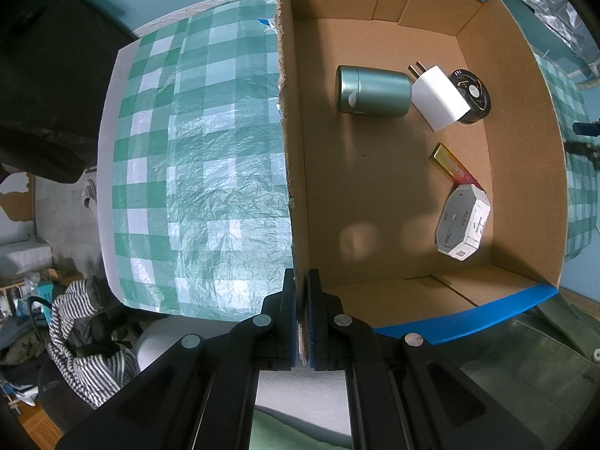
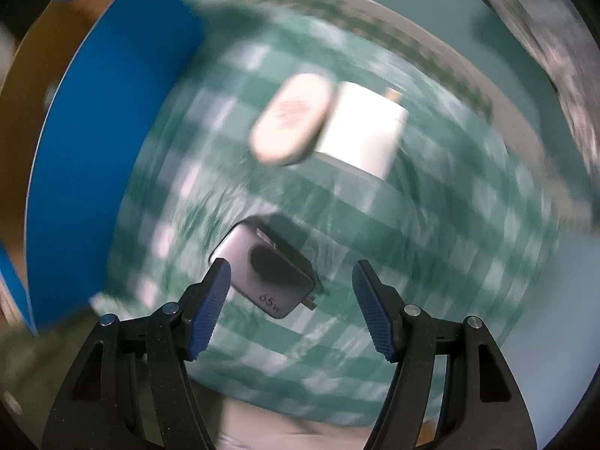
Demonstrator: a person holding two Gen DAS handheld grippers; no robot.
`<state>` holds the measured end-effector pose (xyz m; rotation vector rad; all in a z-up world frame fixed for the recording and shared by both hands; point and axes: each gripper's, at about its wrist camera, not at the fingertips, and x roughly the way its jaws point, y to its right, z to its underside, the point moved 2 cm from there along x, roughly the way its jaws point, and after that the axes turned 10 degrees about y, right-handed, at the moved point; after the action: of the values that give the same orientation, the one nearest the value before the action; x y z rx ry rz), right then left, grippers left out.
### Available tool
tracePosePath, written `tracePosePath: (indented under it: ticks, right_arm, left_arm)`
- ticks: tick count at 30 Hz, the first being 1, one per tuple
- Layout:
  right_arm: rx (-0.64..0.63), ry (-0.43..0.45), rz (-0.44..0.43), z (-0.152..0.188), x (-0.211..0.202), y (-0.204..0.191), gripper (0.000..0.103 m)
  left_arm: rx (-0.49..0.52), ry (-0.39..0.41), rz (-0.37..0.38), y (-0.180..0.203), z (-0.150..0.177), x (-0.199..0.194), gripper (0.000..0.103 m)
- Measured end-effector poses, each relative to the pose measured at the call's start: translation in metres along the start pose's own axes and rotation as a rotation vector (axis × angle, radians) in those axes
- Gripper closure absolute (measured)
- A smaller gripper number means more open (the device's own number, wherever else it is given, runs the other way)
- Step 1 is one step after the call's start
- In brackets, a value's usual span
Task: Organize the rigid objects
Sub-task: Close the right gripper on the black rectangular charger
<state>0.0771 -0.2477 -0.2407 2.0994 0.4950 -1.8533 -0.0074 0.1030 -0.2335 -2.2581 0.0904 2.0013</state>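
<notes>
1. Chargers and small boxes were being gathered into the cardboard box (image 1: 525, 142); a green tin (image 1: 371, 90), white plug (image 1: 438, 99) and octagonal box (image 1: 463, 221) already lay inside.
2. Left gripper (image 1: 302, 315) was clamped shut on the box's wall, steadying it.
3. Right gripper (image 2: 288, 300) hung open and empty above a grey charger (image 2: 262, 273); closing on it seemed next.
4. Green checked cloth (image 2: 431, 262) covered the table; a white charger (image 2: 365, 131) and pale oval case (image 2: 290, 123) waited, blurred.

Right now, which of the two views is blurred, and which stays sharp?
Right wrist view: strongly smeared, the checked cloth streaked; only the tongs and the grey charger look fairly sharp. Left wrist view: sharp, the cardboard box and green tin clear, edges bent by the fisheye.
</notes>
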Motion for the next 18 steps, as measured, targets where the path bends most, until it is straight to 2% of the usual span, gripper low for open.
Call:
tracePosePath:
  ticks: [3,6,11,18]
  right_arm:
    - [-0.167,-0.018,0.006,0.003,0.006,-0.02,0.035]
    - [-0.279,-0.028,0.027,0.005,0.013,-0.033,0.035]
    - [-0.329,-0.047,0.001,-0.001,0.028,-0.044,0.035]
    - [-0.371,-0.107,0.011,0.0,0.056,-0.07,0.036]
  left_arm:
    - [-0.002,0.0,0.0,0.0,0.0,0.0,0.099]
    - [-0.004,0.001,-0.001,-0.001,0.0,-0.001,0.099]
    - [-0.01,0.001,-0.002,-0.002,0.0,-0.002,0.099]
    - [-0.01,0.001,-0.001,-0.002,0.0,-0.002,0.099]
